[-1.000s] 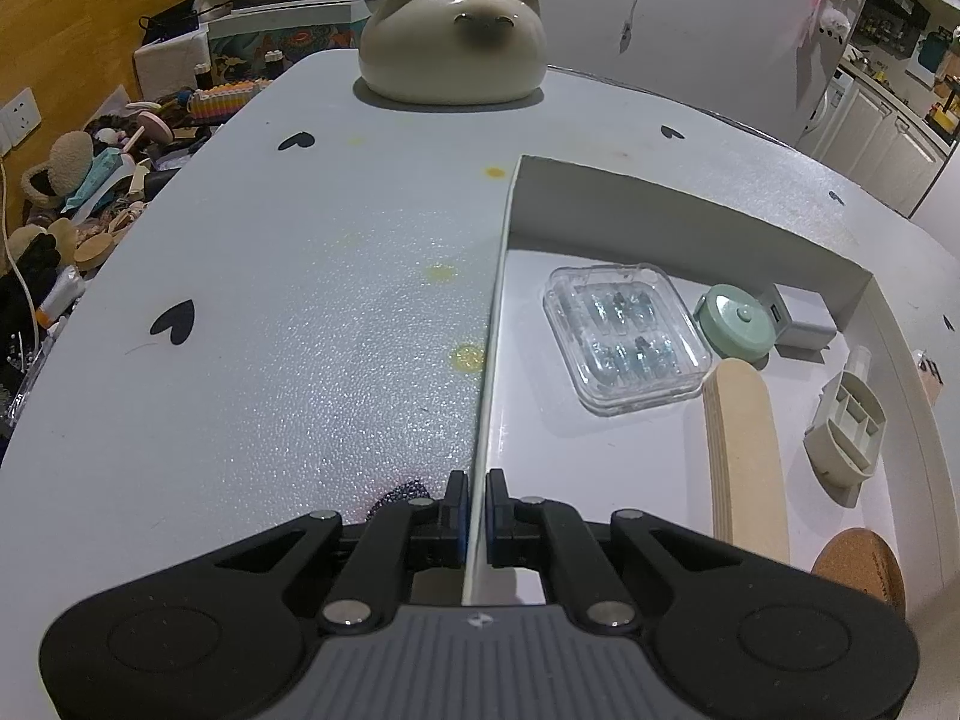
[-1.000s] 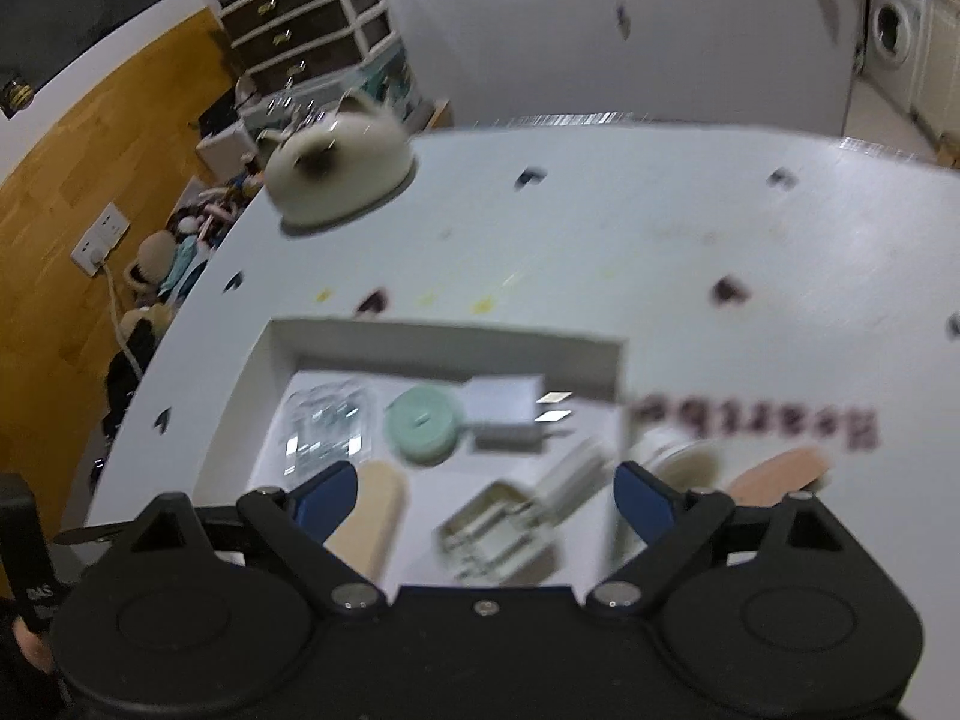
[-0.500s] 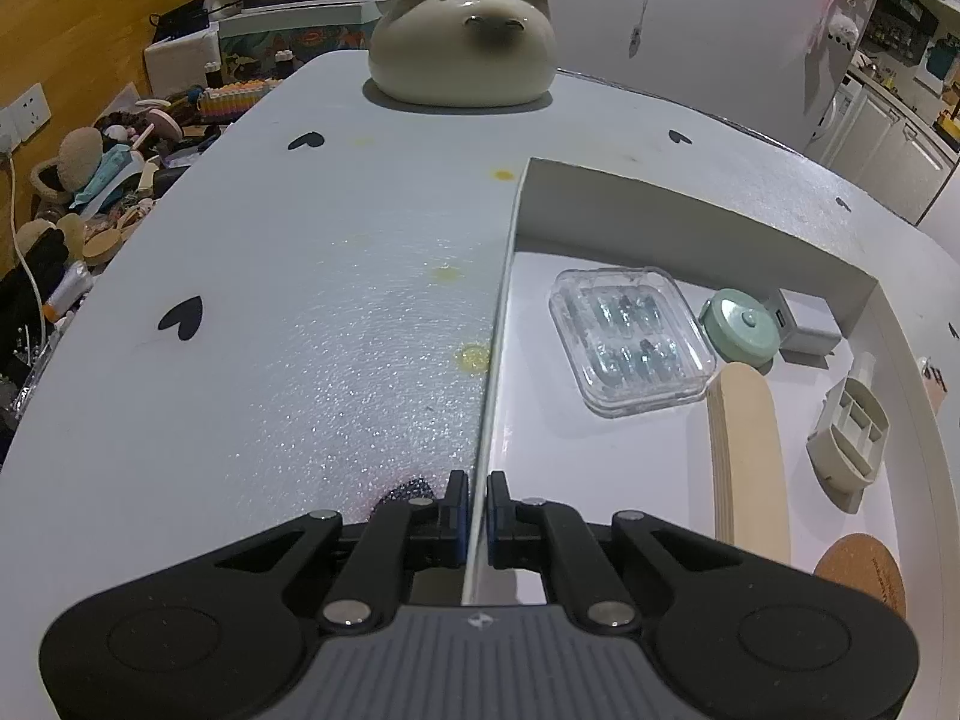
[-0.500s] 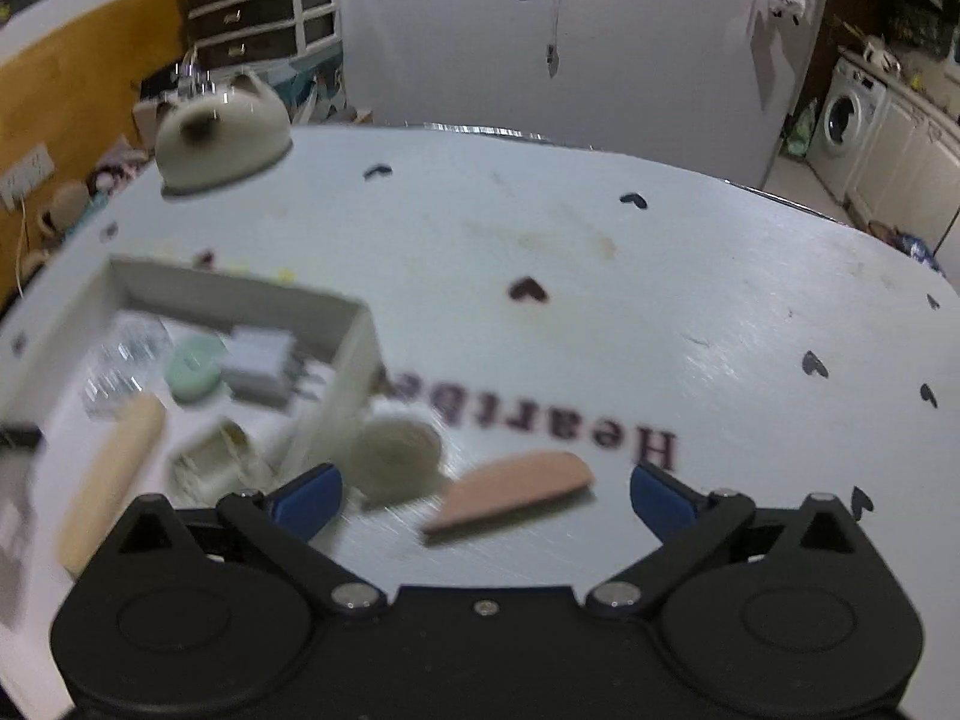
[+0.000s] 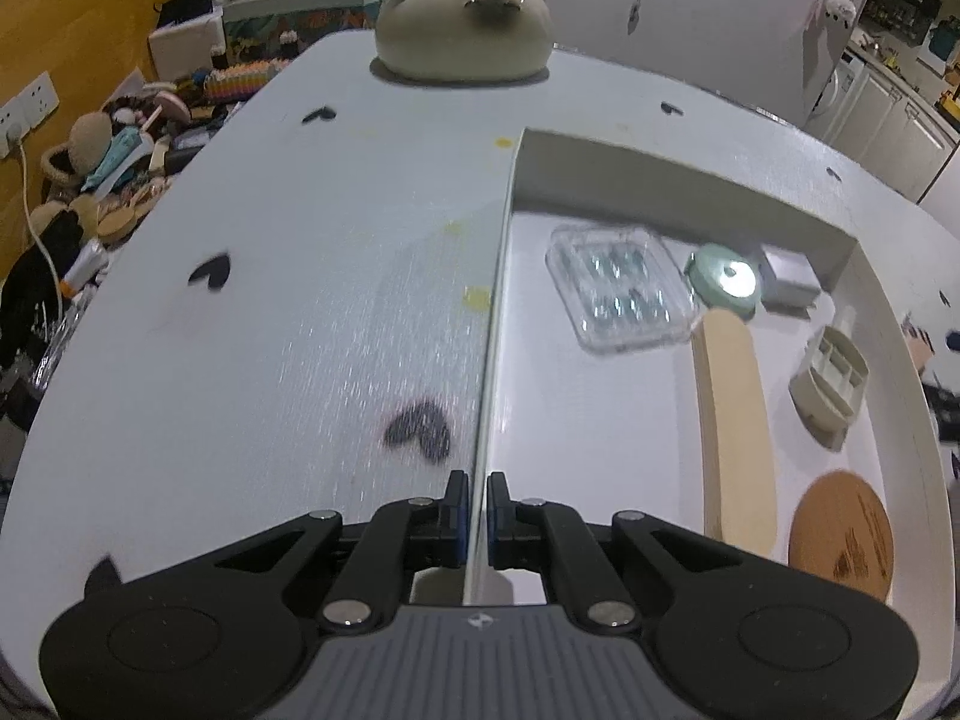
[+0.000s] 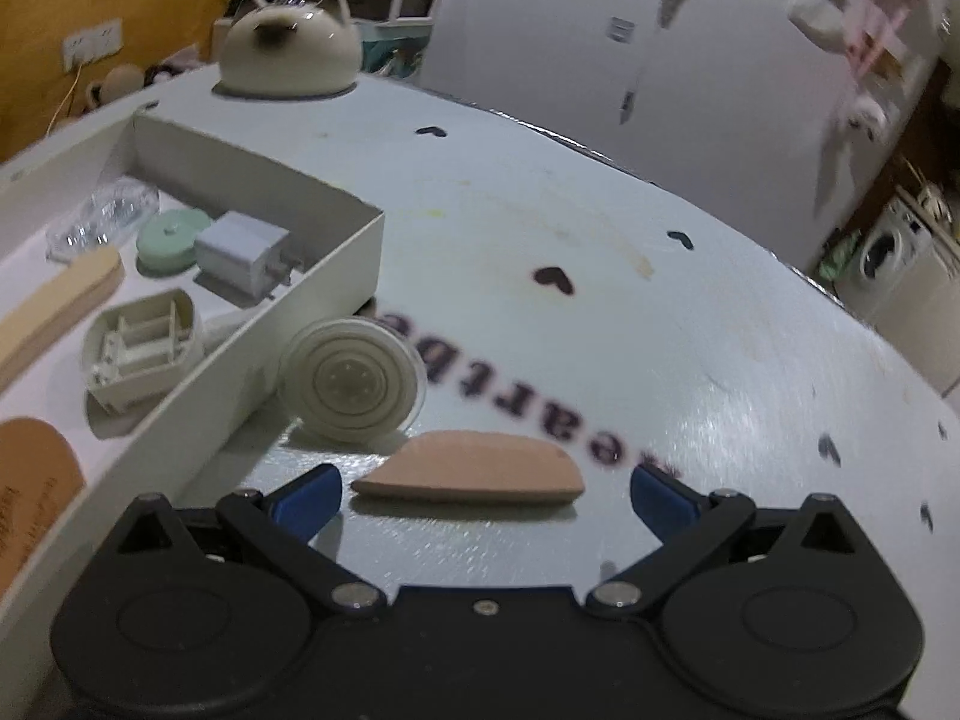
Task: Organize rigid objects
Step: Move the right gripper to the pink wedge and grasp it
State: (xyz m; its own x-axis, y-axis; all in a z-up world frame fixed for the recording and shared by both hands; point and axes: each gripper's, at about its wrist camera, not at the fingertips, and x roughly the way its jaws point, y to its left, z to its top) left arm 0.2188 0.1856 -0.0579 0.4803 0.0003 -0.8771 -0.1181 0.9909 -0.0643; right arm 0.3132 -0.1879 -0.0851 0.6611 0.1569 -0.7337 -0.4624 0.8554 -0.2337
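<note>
My left gripper is shut on the left wall of a white box. The box holds a clear plastic case, a mint round tin, a white charger, a long wooden piece, a beige plastic holder and a cork coaster. My right gripper is open just above the table. A flat pinkish-tan half-oval piece lies between its blue pads. A cream round disc leans against the box's outer wall.
A cat-shaped ceramic pot stands at the far table edge; it also shows in the right wrist view. Clutter lies on the floor at left. The white table carries heart prints and dark lettering.
My right gripper swung from over the box to the table beside it and came down around the tan piece. My left gripper kept its hold on the box wall.
</note>
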